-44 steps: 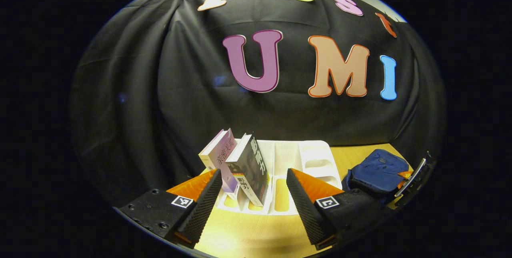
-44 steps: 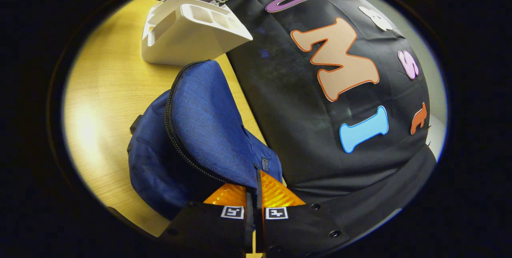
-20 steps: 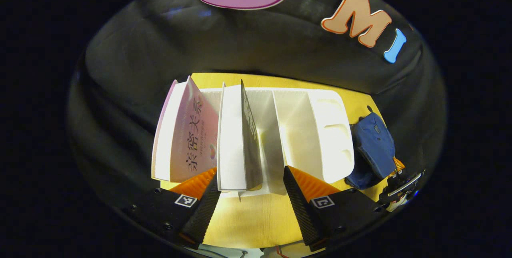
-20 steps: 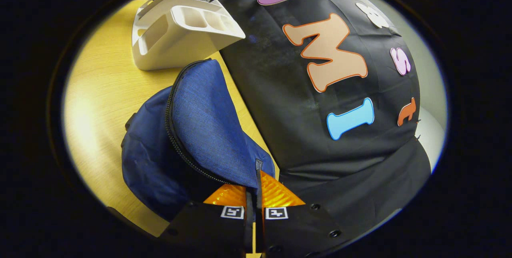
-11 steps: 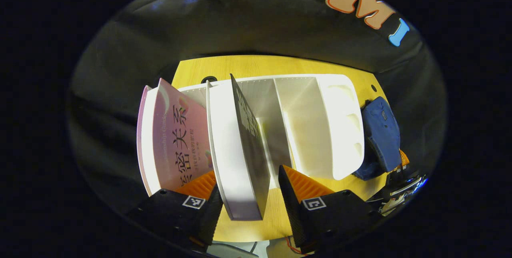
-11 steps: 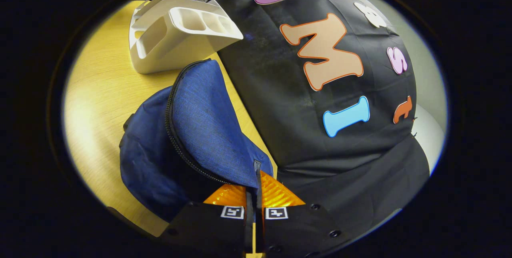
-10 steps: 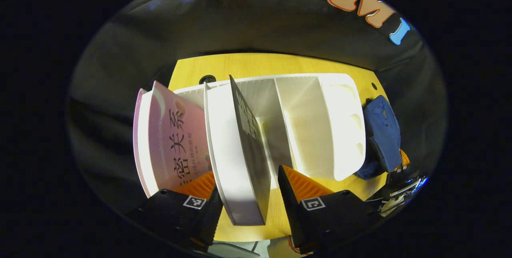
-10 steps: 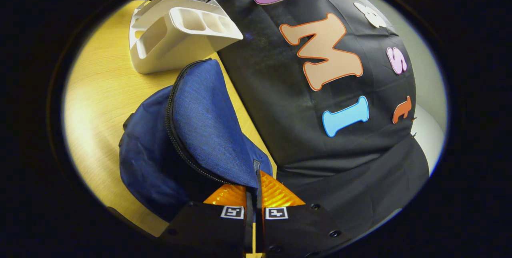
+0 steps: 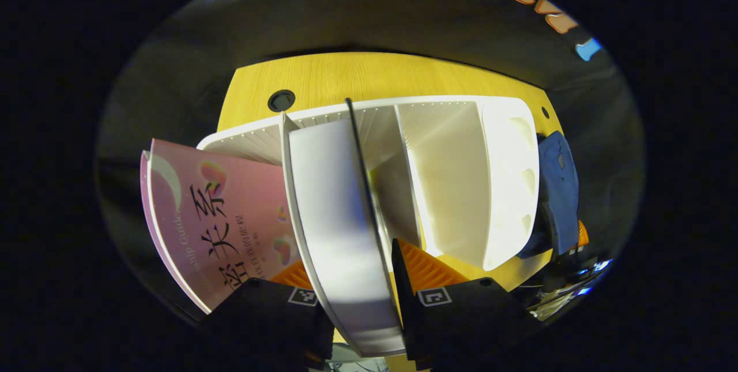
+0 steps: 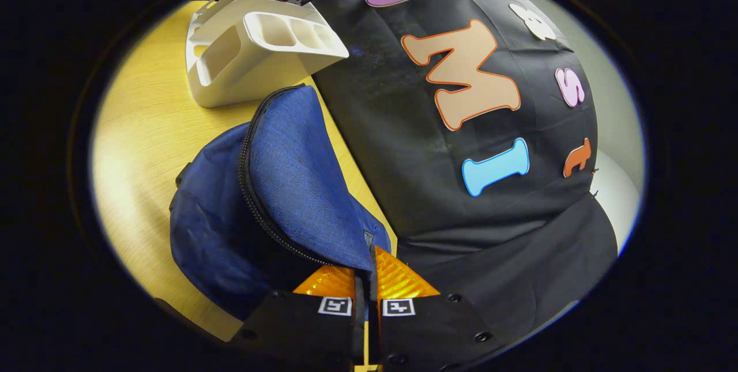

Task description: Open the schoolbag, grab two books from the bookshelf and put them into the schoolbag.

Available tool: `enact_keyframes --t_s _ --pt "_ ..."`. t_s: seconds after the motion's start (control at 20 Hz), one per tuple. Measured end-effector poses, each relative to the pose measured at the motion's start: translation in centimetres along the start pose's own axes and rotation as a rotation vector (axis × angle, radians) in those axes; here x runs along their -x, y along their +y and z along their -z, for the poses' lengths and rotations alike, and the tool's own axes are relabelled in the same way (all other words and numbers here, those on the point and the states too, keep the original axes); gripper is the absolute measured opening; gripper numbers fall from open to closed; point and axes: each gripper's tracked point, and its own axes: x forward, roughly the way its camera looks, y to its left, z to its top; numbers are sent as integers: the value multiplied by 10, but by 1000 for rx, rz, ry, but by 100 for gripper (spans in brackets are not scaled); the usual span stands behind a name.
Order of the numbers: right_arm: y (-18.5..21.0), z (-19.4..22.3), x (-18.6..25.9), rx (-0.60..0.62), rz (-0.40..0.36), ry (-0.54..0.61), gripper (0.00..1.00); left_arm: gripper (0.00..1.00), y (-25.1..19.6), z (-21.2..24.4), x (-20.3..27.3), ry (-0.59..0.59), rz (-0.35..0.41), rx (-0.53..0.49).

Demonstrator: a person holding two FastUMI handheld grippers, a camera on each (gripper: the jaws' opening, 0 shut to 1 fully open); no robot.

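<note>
A white bookshelf [image 9: 455, 176] stands on the wooden table, seen from above in the left gripper view. A pink book [image 9: 219, 216] leans out of its left slot. Beside it stands a dark-covered book [image 9: 328, 199], page edge up, and my left gripper [image 9: 343, 256] is shut on it, one finger on each side. Right of the shelf lies the blue schoolbag [image 9: 556, 181]. In the right gripper view my right gripper [image 10: 367, 271] is shut on the edge of the schoolbag [image 10: 288, 170] flap and holds it lifted, with the zip open along its rim.
The bookshelf [image 10: 242, 66] stands just beyond the bag, with the left gripper's orange parts and cables above it. The booth's black cloth wall runs close behind the bag and shelf. The table [image 10: 144, 124] has a round cable hole [image 9: 281, 100] behind the shelf.
My left gripper came down over the shelf, straddled the dark-covered book and closed its fingers onto it. The right gripper kept hold of the raised flap, barely moving.
</note>
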Motion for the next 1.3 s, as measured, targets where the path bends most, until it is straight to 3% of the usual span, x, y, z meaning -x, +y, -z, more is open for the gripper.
enact_keyframes --t_s 0.15,0.2,0.6,1.05,1.3 --pt "-1 0 -1 -6 -6 -6 8 41 5 6 0 47 -5 78" --pt "-1 0 -2 -11 -5 -8 3 40 5 9 0 66 -7 95" --pt "1 0 -1 -14 -11 -6 6 39 8 21 13 94 -78 152" --pt "-1 0 -2 -37 -25 -22 3 39 -10 54 81 52 -67 143" --pt "-2 -1 -4 -55 -48 -45 2 39 -11 68 129 -31 -84 174"
